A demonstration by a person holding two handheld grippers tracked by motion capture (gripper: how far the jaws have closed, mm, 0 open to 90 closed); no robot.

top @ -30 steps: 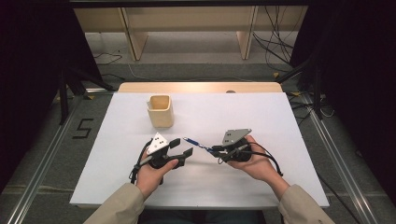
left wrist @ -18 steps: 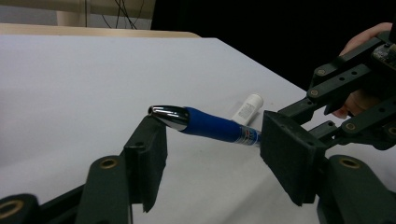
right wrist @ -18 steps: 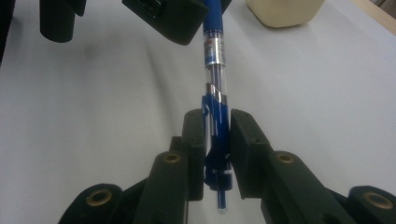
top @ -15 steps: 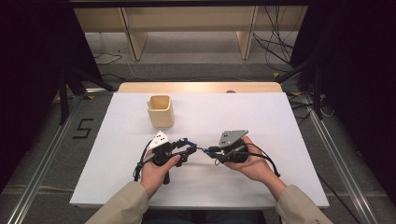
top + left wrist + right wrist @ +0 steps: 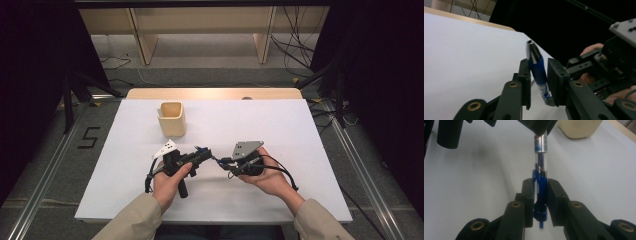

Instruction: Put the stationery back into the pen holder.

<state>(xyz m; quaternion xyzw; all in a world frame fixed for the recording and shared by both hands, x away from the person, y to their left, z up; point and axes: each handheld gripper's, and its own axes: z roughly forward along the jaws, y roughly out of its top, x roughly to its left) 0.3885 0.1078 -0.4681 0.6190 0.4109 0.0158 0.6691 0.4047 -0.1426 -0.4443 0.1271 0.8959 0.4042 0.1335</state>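
Holding a blue pen between us, we have it off the white table, near the front edge, stretched almost level from one gripper to the other. In the right gripper view the pen runs up between the black jaws, which pinch its blue clip end, while its clear barrel reaches away into the other gripper's jaws. In the left gripper view the pen stands between the two pads, its blue grip section in the gap and its silver tip poking out above; the jaws have just been closing on it, and they look pressed against the barrel now, though one side is hard to read from that angle.

So the left gripper and the right gripper both have hold of the pen — a handover in mid-air, as we judge it. A cream cup stands upright farther back on the table, well apart from the hands, and seems the likely place for the pen.

Next, we think, one grip must let go — probably the right — but only once the left is firm. Releasing too early could let the pen tilt or drop.
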